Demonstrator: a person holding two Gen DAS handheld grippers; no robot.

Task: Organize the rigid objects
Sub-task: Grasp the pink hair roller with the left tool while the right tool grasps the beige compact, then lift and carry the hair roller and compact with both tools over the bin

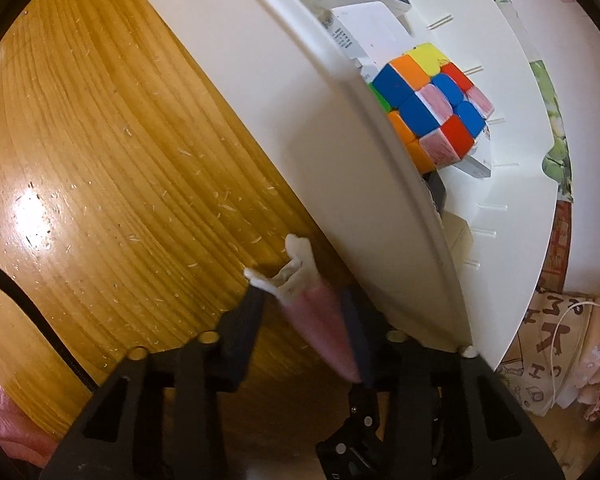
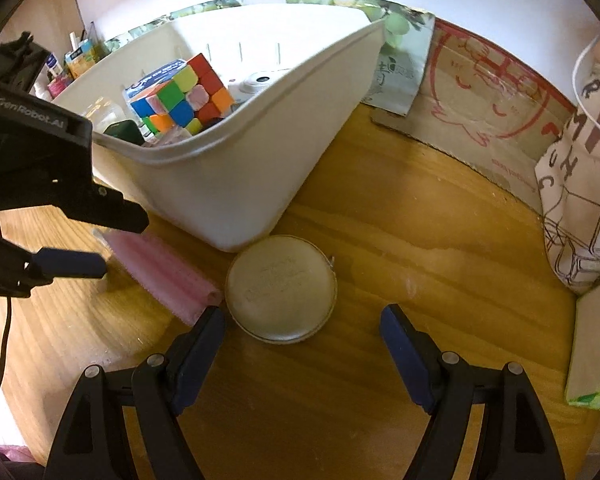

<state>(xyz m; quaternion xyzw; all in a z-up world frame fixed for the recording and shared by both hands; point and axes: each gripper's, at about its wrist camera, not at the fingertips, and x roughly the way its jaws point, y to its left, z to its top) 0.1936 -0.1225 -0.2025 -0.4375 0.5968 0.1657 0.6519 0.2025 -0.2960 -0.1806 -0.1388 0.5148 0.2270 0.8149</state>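
Observation:
A pink tube (image 1: 320, 328) with a white crimped end lies on the wooden table (image 1: 100, 160), right against the white bin (image 1: 300, 120). My left gripper (image 1: 302, 296) is shut on it, one pad on each side. In the right wrist view the pink tube (image 2: 164, 272) and left gripper (image 2: 120, 244) show at left. A round white case (image 2: 280, 288) rests flat at the corner of the white bin (image 2: 228, 184). My right gripper (image 2: 302, 316) is open just short of it, holding nothing. Inside the bin sit a colour cube (image 2: 184, 96) (image 1: 432, 108), boxes and other small items.
A printed cloth bag (image 2: 580, 160) stands at the right, with a green-and-white pack (image 2: 592, 340) below it. Cardboard with a red drawing (image 2: 480, 92) leans on the back wall. Bottles (image 2: 76, 60) crowd the back left. A black cable (image 2: 4, 320) hangs at the left.

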